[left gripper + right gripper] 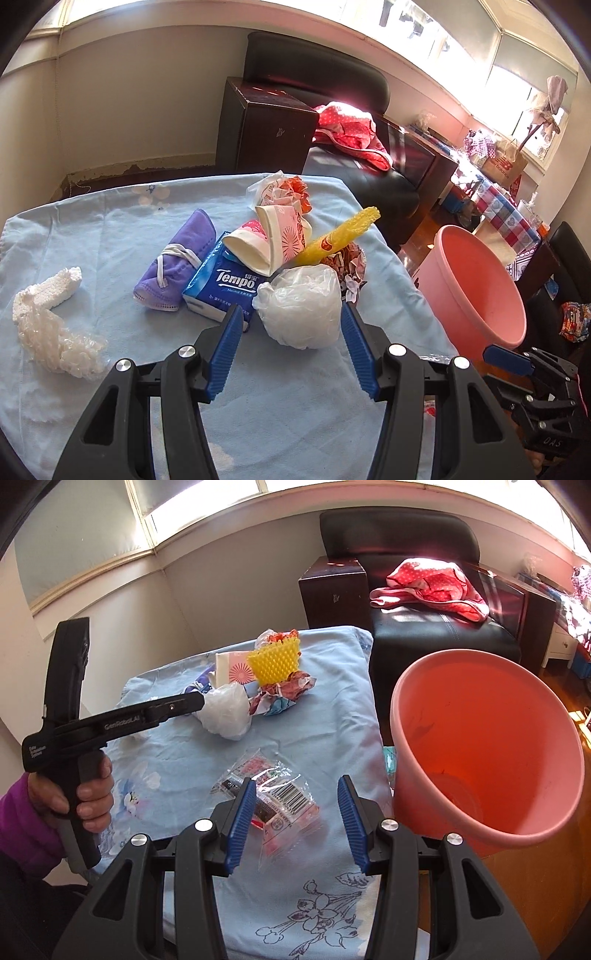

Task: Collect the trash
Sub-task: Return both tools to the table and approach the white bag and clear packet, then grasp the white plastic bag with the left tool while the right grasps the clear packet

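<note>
Worktop (92,236) carries a light-blue floral cloth; trash sits in a loose cluster at its middle-far part, likely so either side can reach it.

Left to right, left wrist view:
- white foam strip with bubble wrap (48,317), far left, well apart from the rest.
- rolled purple cloth tied with a white band (173,266), touching the blue Tempo tissue pack (225,284).
- crushed white paper cups with pink print (266,240) leaning on the pack.
- yellow bumpy plastic wrapper (340,230) propped across the pile.
- crumpled white plastic bag ball (301,306), nearest piece of the cluster.

Left hand-held gripper (291,321): jaws wide, straddling the bag ball, pads just beside it on either side, not yet closed. Judgement: lined up for a pinch on the easiest, softest target; the bag will compress, so it needs a full close.

Right hand-held gripper (295,794): jaws wide, holding nothing, hovering over a flat clear printed plastic wrapper with barcode (277,797) on the near cloth. Flat film is hard to nip; risk of catching the cloth instead.

Pink plastic bucket (491,746) at the right, beyond the worktop edge, tilted mouth toward the worktop, probably so each drop is a short swing. It looks empty; collection appears barely begun.
</note>
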Demonstrator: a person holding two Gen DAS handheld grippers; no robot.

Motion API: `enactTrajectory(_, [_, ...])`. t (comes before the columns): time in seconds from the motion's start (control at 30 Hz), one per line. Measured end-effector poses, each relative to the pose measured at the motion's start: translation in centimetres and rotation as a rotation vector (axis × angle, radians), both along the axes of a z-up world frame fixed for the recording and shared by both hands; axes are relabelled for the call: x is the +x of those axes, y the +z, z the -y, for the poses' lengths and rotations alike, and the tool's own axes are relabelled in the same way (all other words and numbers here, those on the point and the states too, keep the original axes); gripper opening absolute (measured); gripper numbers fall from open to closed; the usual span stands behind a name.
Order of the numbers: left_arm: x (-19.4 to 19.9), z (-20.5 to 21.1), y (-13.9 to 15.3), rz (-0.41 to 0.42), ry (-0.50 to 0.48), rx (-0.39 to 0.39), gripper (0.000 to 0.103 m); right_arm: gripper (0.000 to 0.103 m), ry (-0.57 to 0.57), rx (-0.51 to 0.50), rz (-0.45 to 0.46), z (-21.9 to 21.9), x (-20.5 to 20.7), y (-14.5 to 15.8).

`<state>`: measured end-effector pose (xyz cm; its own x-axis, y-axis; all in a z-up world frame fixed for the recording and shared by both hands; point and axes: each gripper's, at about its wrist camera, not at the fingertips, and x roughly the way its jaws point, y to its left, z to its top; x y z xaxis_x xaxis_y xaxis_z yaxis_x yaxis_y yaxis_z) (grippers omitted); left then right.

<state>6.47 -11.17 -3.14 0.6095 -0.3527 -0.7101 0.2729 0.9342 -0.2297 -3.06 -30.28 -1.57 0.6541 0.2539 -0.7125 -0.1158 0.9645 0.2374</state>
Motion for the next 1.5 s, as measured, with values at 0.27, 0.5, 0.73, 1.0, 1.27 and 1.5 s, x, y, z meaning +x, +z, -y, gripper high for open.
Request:
enactTrajectory(0.27, [1.5,1.7,-1.6,-0.041,-0.003,0.042,0.038,0.047,0.018,0.025,-0.039,0.2,0.1,-1.0])
enactTrajectory(0.5, [1.6,1.2,-1.7,-0.044,0.004,0.029,0.017,0.047,0.027,0.035,-0.047,0.2,0.3,-1.2])
enactTrajectory(0.73, [0.2,-0.2,-0.6,-0.021,0.005,-0.012,0.015,0.047,0.056,0.029,-0.068,-0.6,0.3,-1.4])
enactTrajectory(1.0, [-0.9,-1.5,0.2,-0.007,0.012,-0.043,0.015,0.047,0.084,-0.001,-0.090,-1.6,0.4,-2.3])
enactTrajectory(1.27, [-1.6,-2.0,0.9,0.008,0.012,-0.053,0.015,0.017,0.101,0.001,-0.124,-2.1,0.4,-3.0])
enactTrajectory(1.5, [-2.1,-2.0,1.8,0.031,0.004,-0.056,0.015,0.009,0.108,0.011,-0.068,-2.2,-0.2,-2.0])
